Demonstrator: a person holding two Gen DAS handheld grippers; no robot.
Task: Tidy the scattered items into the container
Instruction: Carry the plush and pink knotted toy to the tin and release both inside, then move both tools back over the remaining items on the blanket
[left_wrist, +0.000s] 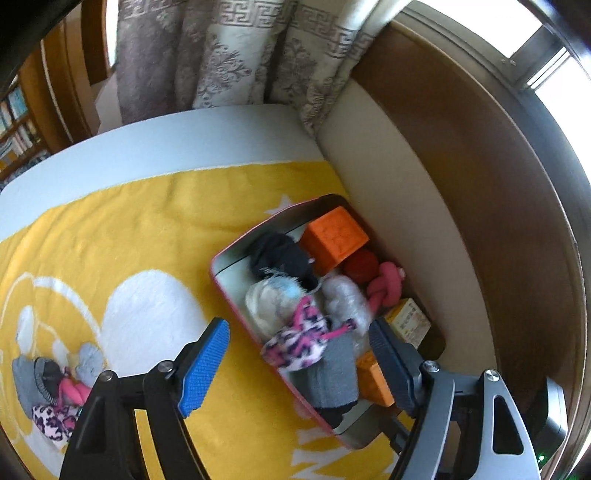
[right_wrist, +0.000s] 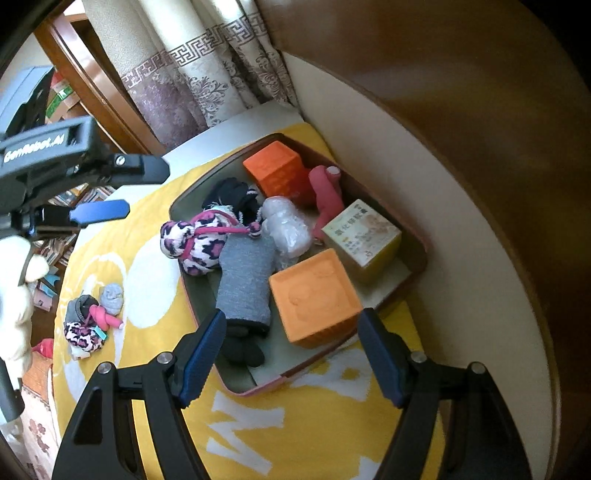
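While your left gripper (left_wrist: 299, 354) hangs over the near end of the container (left_wrist: 236, 295), its blue-padded fingers (left_wrist: 203, 369) stand apart with nothing pressed between them; the leopard-print bundle (left_wrist: 295, 343) and the grey sock (left_wrist: 328, 373) lie below the gap, resting in the container. Your right gripper (right_wrist: 291, 354) also has its fingers released, spread either side of the container's near corner and gripping nothing.

Nearest to you in that pink-rimmed, grey-lined container sits an orange block (right_wrist: 314, 295), touching the grey sock, whose black toe (right_wrist: 243, 350) points at the near wall. Just beyond, the pink, black and white leopard-print bundle, tied with a pink cord, slumps over the left rim. Beside the block stands a yellow printed carton (right_wrist: 364, 236), with a clear bubble-wrap roll (right_wrist: 288, 229) between it and the bundle. Further in are a dark glove (right_wrist: 229, 195), a pink knotted toy (right_wrist: 327, 195) and a second orange block (right_wrist: 277, 170) against the far wall.

The container rests on a yellow and white blanket (right_wrist: 303, 435) spread over the bed, close to the wooden bed frame (right_wrist: 461, 110). Well to the left on the blanket, a small pile (right_wrist: 92, 317) is not yet put away: grey knit pieces, something pink and another leopard-print piece. Past the bed's end hang patterned curtains (left_wrist: 229, 55).
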